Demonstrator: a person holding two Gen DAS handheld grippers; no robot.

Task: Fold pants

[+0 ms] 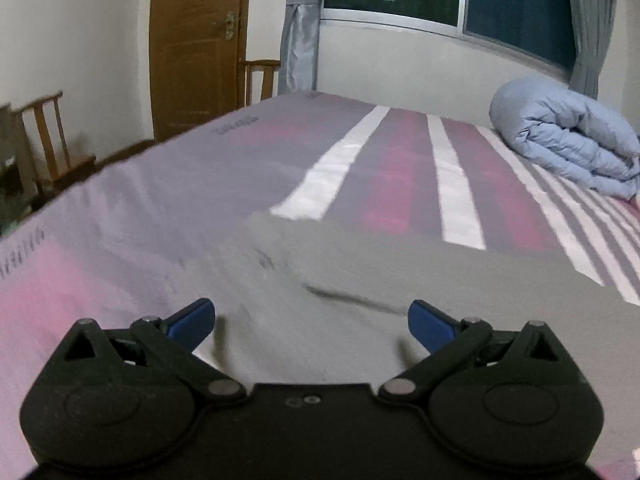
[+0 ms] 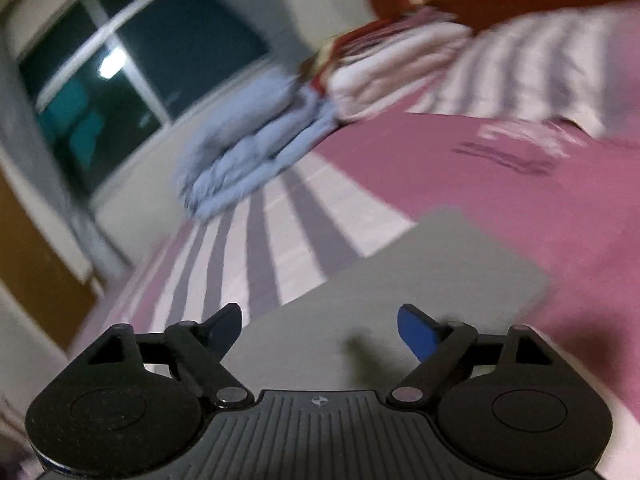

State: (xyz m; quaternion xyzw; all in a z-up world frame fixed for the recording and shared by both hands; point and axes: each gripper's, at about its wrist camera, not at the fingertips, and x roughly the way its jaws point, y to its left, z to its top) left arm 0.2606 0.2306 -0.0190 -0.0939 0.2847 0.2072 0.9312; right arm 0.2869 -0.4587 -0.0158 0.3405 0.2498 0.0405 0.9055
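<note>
Grey pants (image 1: pixel 360 280) lie flat on the bed, spreading from the lower middle toward the right in the left wrist view. My left gripper (image 1: pixel 311 322) hovers just above them, open, with nothing between its blue pads (image 1: pixel 192 322). In the tilted, blurred right wrist view a squared end of the grey pants (image 2: pixel 420 276) lies on the sheet. My right gripper (image 2: pixel 320 326) is above that cloth, jaws wide apart and empty, its blue pads (image 2: pixel 416 332) clear of the fabric.
The bed carries a pink, grey and white striped sheet (image 1: pixel 400 168). A rolled light blue quilt (image 1: pixel 568 136) lies at the far right by the window. Striped pillows (image 2: pixel 500 68) sit at the head. Wooden chairs (image 1: pixel 44 144) and a door (image 1: pixel 196 44) stand beyond the left edge.
</note>
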